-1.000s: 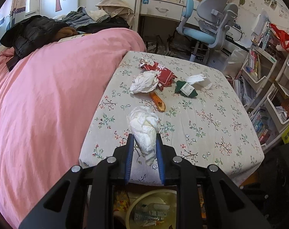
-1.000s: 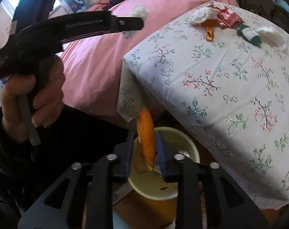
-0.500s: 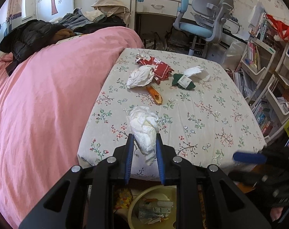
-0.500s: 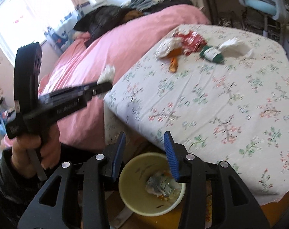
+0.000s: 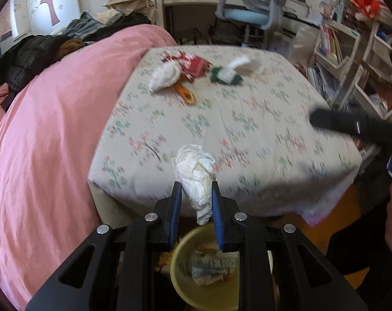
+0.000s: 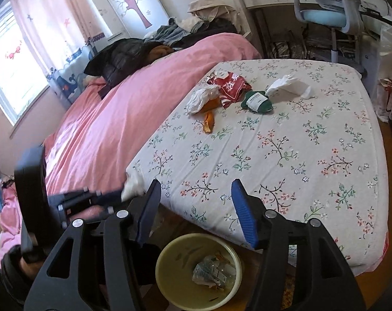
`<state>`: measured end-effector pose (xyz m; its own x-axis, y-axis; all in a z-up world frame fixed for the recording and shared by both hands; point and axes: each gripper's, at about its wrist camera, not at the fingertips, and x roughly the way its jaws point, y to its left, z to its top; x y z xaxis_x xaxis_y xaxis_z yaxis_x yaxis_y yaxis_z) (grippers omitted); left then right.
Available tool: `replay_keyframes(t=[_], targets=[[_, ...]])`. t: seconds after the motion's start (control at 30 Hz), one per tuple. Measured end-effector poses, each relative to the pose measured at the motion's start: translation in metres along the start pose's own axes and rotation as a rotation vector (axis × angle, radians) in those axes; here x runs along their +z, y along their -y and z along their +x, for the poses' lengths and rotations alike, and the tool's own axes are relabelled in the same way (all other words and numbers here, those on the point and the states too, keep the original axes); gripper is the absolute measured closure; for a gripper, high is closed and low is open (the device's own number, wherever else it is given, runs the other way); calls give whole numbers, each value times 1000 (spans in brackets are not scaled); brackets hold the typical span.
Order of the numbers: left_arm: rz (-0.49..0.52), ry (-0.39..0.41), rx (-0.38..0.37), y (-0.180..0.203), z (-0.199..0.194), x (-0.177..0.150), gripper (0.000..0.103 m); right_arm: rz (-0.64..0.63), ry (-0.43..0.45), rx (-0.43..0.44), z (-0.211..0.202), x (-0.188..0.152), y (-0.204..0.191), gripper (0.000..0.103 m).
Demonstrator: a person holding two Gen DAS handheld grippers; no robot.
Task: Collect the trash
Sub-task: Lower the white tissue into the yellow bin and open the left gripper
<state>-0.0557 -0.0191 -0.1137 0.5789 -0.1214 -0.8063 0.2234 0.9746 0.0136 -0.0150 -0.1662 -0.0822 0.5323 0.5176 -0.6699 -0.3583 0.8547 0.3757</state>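
My left gripper (image 5: pixel 194 194) is shut on a crumpled white tissue (image 5: pixel 196 173) and holds it in the air just above the yellow trash bin (image 5: pixel 181 285) on the floor. My right gripper (image 6: pixel 196 197) is open and empty above the same bin (image 6: pixel 170 277), which holds crumpled wrappers. On the floral table (image 6: pixel 286 160) lie a white tissue (image 6: pixel 201 98), an orange peel (image 6: pixel 209 121), a red wrapper (image 6: pixel 231 84), a green packet (image 6: pixel 257 102) and another tissue (image 6: pixel 292 85). The left gripper also shows in the right wrist view (image 6: pixel 118 195).
A pink bed (image 5: pixel 40 134) borders the table on the left, with dark clothes (image 5: pixel 32 54) piled on it. A blue desk chair (image 5: pixel 250 7) stands behind the table. Shelves with books (image 5: pixel 351 59) stand at the right.
My right gripper opened, dropped its orange peel into the bin and rose. My left gripper carried the tissue back off the table edge, over the bin.
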Motion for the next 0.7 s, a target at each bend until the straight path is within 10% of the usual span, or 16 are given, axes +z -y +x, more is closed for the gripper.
replay_keyframes(t=[0.2,0.3,0.7], targets=[[89,-129,-45,26,10,-26,76,6,44,-26,-11,2,2,44],[136,-161,-45,37,11,-36,51,16,55,-30,-14,2,5,42],[172,-22,63,40,-6,-30,30,13,68,-56,-17,4,6,37]])
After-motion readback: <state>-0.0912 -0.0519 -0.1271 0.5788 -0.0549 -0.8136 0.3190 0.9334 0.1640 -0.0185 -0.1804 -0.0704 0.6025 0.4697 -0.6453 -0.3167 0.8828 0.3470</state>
